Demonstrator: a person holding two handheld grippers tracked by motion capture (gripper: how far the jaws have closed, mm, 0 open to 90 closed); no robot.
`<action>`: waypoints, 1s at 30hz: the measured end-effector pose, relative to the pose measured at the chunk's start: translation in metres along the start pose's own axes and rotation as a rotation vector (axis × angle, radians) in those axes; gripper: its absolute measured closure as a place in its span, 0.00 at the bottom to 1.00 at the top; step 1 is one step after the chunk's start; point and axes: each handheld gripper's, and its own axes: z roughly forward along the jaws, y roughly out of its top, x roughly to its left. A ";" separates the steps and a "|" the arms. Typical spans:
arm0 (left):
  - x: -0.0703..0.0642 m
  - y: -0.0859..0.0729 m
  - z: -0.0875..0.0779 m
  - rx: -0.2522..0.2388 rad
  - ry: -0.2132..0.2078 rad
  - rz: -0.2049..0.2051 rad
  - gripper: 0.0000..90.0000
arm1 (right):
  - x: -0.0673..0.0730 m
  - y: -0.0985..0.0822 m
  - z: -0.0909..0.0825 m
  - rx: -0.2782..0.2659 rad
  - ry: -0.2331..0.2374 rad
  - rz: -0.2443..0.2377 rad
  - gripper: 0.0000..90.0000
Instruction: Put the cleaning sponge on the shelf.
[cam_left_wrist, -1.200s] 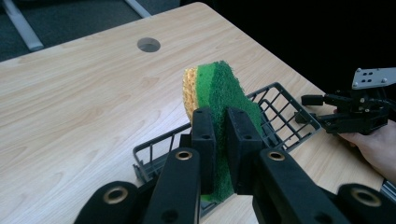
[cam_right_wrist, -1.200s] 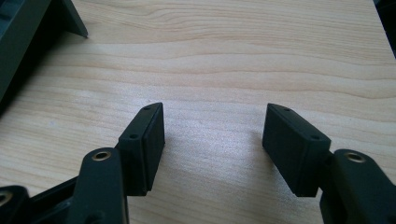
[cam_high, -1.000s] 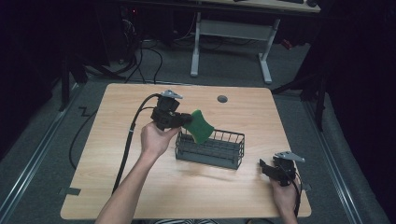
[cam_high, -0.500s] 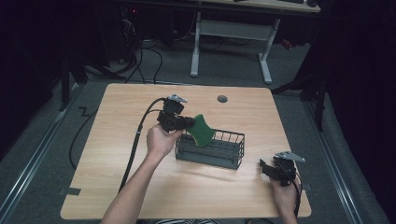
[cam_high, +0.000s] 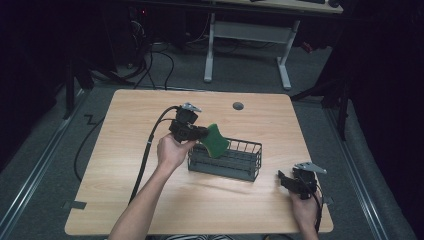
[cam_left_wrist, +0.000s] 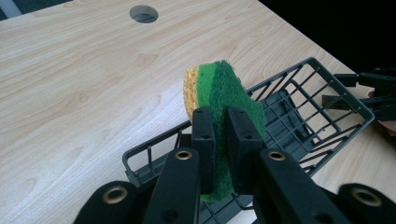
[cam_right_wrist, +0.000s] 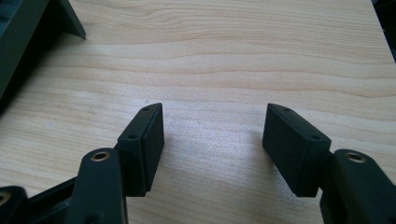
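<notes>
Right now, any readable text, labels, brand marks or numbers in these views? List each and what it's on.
None readable in any of the three views.
Sponge: no print showing.
Wire basket: no tag or label visible.
Left gripper, right gripper: jaws plain black, only screw holes.
Table: bare wood grain and a round grommet hole.

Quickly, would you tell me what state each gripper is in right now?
Left gripper: closed on the sponge, above the basket.
Right gripper: open, holding nothing, over the table.
</notes>
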 end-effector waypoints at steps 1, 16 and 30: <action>0.000 0.000 0.000 0.000 0.003 0.007 0.92 | 0.000 0.000 0.000 0.003 -0.001 0.001 0.43; 0.002 -0.008 0.007 0.060 -0.016 0.058 0.92 | 0.000 0.000 0.000 0.000 0.000 0.000 0.43; 0.010 -0.013 0.009 0.080 -0.005 -0.011 0.89 | 0.000 0.000 0.000 0.003 0.000 -0.002 0.43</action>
